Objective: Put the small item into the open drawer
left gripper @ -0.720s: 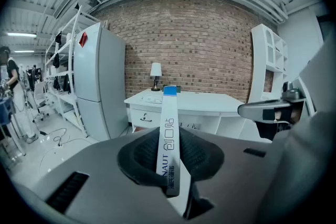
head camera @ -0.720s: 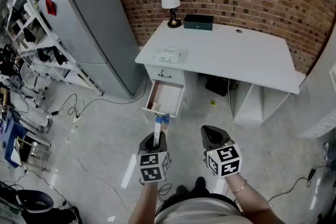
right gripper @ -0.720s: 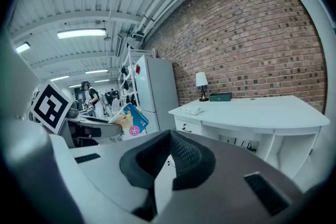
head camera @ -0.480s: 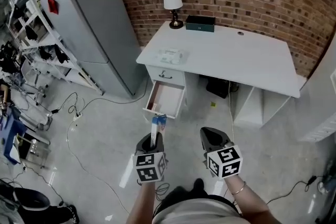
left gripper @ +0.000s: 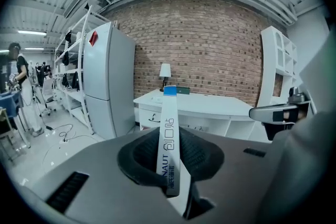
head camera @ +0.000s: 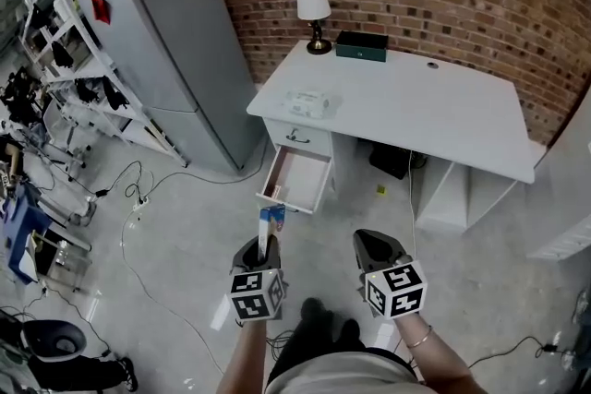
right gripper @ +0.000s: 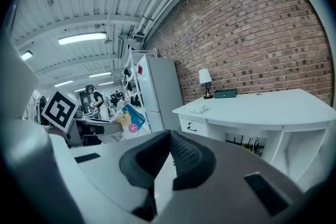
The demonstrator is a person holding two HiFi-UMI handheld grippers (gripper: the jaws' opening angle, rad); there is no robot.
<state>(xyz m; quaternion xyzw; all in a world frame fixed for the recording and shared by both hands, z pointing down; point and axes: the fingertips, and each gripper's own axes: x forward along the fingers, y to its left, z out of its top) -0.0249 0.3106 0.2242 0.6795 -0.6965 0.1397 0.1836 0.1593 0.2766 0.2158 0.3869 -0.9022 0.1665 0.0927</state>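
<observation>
My left gripper (head camera: 259, 246) is shut on a thin white box with a blue top (head camera: 269, 228), which stands upright between the pads (left gripper: 169, 136). It is held above the floor, short of the open drawer (head camera: 297, 181) on the left side of the white desk (head camera: 416, 97). The drawer looks empty from above. My right gripper (head camera: 374, 246) is level with the left one, shut with nothing in it; its pads (right gripper: 184, 157) meet at the tips. The box (right gripper: 126, 120) also shows in the right gripper view.
On the desk are a lamp (head camera: 314, 11), a dark green case (head camera: 361, 44) and a flat white packet (head camera: 309, 101). A grey fridge (head camera: 175, 51) stands left of the desk, with white shelving (head camera: 65, 60) beyond it. Cables (head camera: 138, 198) lie on the floor.
Both grippers sit a little lower in the head view and the desk has shifted slightly right. The left gripper keeps its hold on the box.
</observation>
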